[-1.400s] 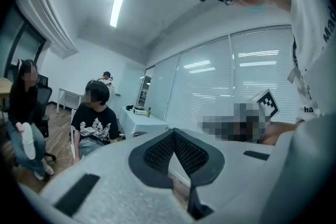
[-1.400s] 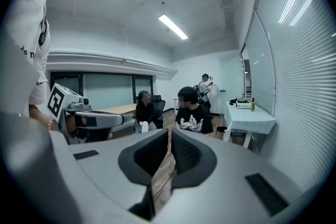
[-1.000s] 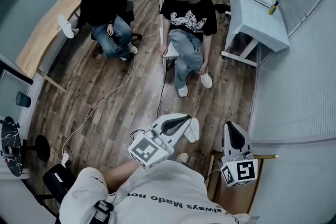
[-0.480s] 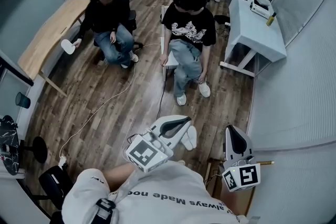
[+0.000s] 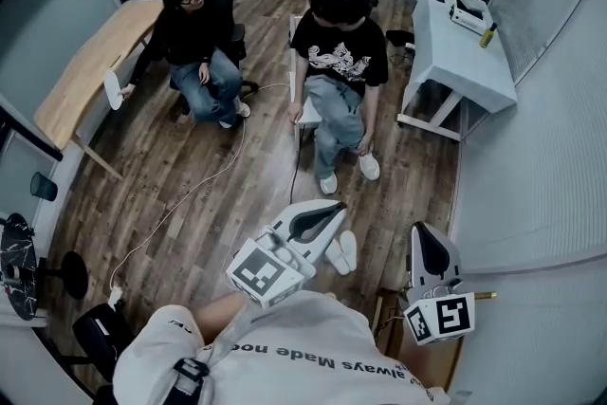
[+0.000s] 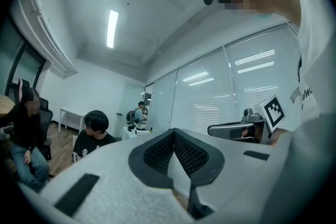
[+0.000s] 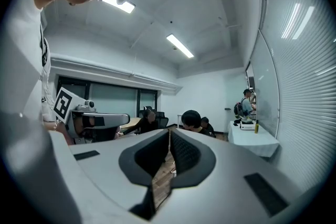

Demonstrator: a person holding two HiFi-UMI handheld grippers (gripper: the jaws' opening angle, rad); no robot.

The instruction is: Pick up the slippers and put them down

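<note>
A dark plank floor (image 5: 218, 194) runs out ahead of me, with a wooden desk (image 5: 90, 62) at the left wall, a white table (image 5: 474, 62) at the right, and a seated person in a black T-shirt (image 5: 339, 43) facing my way.

The slippers (image 5: 342, 252), a white pair, lie side by side on the planks. In the head view they show just right of my left gripper (image 5: 327, 211), between it and my right gripper (image 5: 423, 234), nearer the left one. Their long axes run parallel, away from me toward the seated person, leaning a little left at the far end. I cannot tell toe from heel.

My left jaws are closed, pads (image 6: 157, 152) meeting, nothing between them. My right jaws are pressed together too, pads (image 7: 184, 152) empty. Both grippers point level, out across the room.
</note>
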